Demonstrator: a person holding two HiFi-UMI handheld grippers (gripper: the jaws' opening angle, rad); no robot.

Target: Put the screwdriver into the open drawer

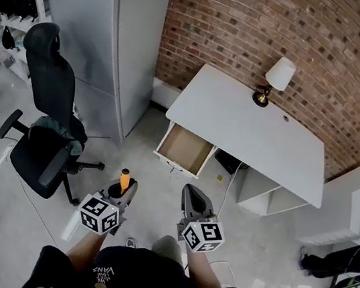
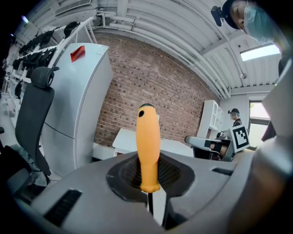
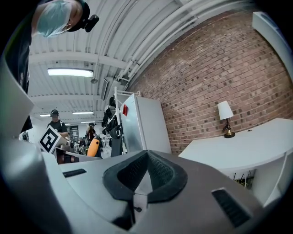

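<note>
My left gripper (image 1: 120, 191) is shut on a screwdriver with an orange handle (image 1: 124, 180); the handle (image 2: 148, 148) stands upright out of the jaws and the thin shaft runs down between them. My right gripper (image 1: 193, 199) is shut with nothing in it, its pads (image 3: 160, 180) pressed together. Both are held at waist height over the floor, short of the white desk (image 1: 250, 131). The desk's wooden drawer (image 1: 184, 149) is pulled open and looks empty, ahead and slightly right of the left gripper.
A table lamp (image 1: 275, 80) stands on the desk's far side by the brick wall. A black office chair (image 1: 47, 126) stands at the left, and a grey fridge (image 1: 109, 34) beyond it. Cables trail on the floor under the desk (image 1: 228, 181).
</note>
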